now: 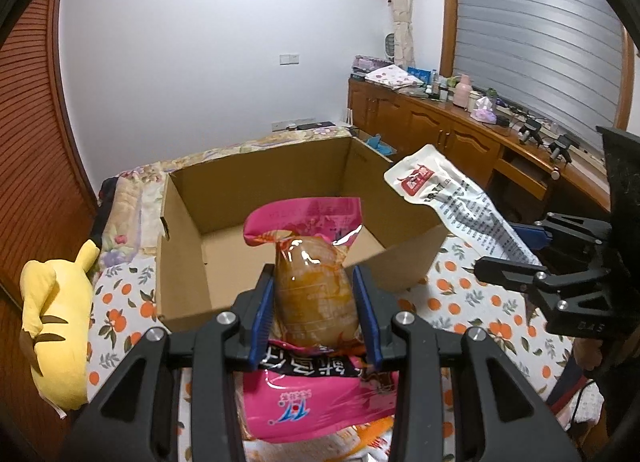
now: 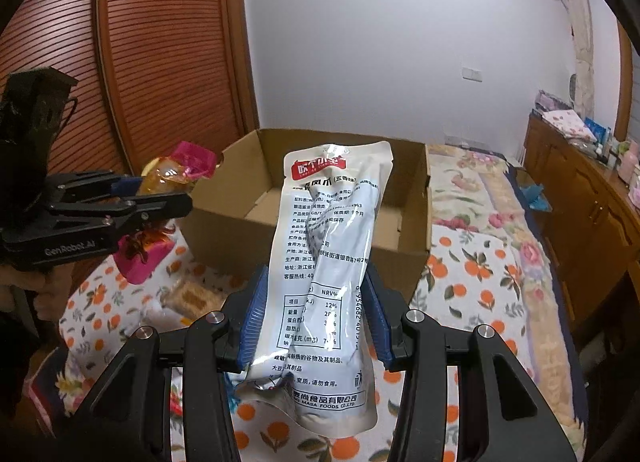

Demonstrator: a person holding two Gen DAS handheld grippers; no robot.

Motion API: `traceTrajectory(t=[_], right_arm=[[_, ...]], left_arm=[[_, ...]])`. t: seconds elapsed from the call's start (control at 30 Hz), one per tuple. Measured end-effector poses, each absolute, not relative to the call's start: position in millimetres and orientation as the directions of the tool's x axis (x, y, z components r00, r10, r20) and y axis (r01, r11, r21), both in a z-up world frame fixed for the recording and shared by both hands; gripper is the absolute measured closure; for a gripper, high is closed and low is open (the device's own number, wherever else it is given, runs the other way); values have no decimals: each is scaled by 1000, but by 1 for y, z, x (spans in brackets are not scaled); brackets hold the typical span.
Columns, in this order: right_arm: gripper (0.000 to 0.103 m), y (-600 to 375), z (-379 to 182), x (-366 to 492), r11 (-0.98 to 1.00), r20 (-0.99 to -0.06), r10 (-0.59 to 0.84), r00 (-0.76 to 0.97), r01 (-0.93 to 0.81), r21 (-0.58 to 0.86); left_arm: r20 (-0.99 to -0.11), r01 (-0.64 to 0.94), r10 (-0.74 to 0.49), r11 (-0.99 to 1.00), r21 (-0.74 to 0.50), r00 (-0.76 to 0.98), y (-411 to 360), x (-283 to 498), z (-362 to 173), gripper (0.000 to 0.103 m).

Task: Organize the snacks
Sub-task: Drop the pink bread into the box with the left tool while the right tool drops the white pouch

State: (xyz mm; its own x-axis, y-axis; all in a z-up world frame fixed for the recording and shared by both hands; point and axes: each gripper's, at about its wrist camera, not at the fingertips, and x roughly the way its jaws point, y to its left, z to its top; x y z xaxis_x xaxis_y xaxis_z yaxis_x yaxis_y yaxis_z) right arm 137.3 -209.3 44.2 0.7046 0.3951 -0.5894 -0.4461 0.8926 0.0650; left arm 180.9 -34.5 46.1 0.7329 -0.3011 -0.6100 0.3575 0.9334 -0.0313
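Two tools loaded | left tool clamps pink snack pouch, right tool grips white snack packet | both in the air just short of cardboard box | risk: slick, floppy wrappers may slide out before the box

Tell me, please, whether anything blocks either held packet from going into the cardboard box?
Nothing visible does. The left gripper holds the pink packet and the right gripper the white packet just short of the box; its top is open, and the visible floor is bare.
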Motion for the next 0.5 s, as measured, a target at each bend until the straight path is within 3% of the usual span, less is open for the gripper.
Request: traceTrajectory(t=[0.5], right_arm=[[57, -191, 40, 179, 890, -621, 386, 682, -453, 57]], left_arm=[[-655, 315, -243, 949, -8, 716, -33, 237, 36, 66]])
